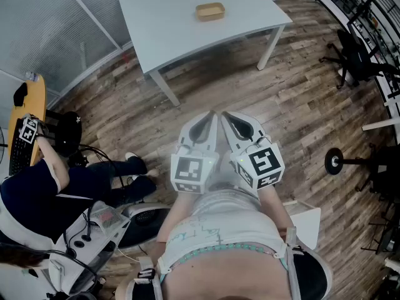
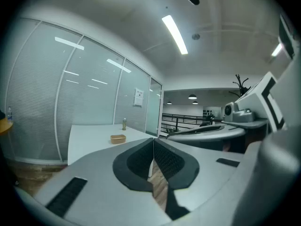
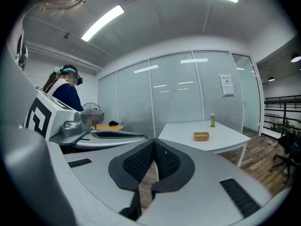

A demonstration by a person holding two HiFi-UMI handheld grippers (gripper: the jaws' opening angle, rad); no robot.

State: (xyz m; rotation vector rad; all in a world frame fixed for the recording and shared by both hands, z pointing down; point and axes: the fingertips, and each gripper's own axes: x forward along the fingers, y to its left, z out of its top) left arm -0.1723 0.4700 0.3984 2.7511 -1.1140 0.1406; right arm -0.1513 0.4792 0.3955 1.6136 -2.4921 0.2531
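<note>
I hold both grippers close to my body, side by side, over the wooden floor. My left gripper is shut with nothing between its jaws, and its black pads meet at the tip. My right gripper is shut and empty too, pads pressed together. Ahead stands a white table with a small tan tray on it; the tray and a small bottle show in the left gripper view. The tray and bottle also appear in the right gripper view.
A person in dark blue sits at the left by an orange desk with a keyboard. A black office chair stands at the right and a round stand base near it. Frosted glass walls run behind the table.
</note>
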